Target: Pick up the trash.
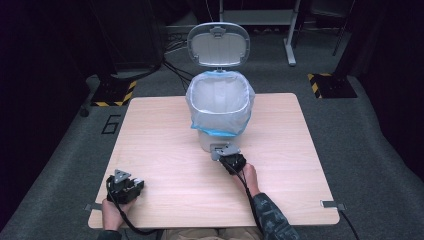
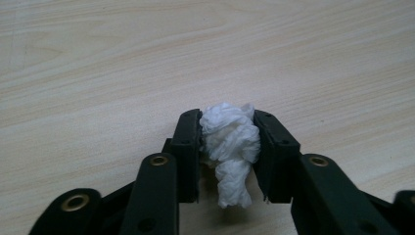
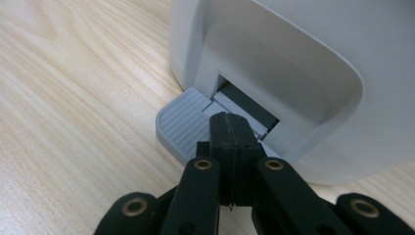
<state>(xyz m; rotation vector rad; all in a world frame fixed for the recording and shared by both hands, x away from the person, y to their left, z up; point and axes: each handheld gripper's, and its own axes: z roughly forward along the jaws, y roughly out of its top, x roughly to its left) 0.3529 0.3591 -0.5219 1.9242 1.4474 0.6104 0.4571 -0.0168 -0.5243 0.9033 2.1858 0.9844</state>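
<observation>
At the bin's [image 1: 220,107] foot, the right gripper [image 3: 230,128], jaws closed, presses the pedal [image 3: 181,125]; lid [image 1: 218,44] up. Well short of the bin, the left gripper [image 2: 227,129] clamps the tissue [image 2: 230,142], not yet dropped in

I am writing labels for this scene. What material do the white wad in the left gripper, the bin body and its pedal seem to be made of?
White wad: likely tissue paper, matte, with soft crumpled creases. Bin body: probably moulded plastic, smooth white with a slight sheen and rounded edges. Pedal: apparently grey plastic, matte, with fine ribs across its top. The shut right gripper presses on it, and the lid stands open.
</observation>
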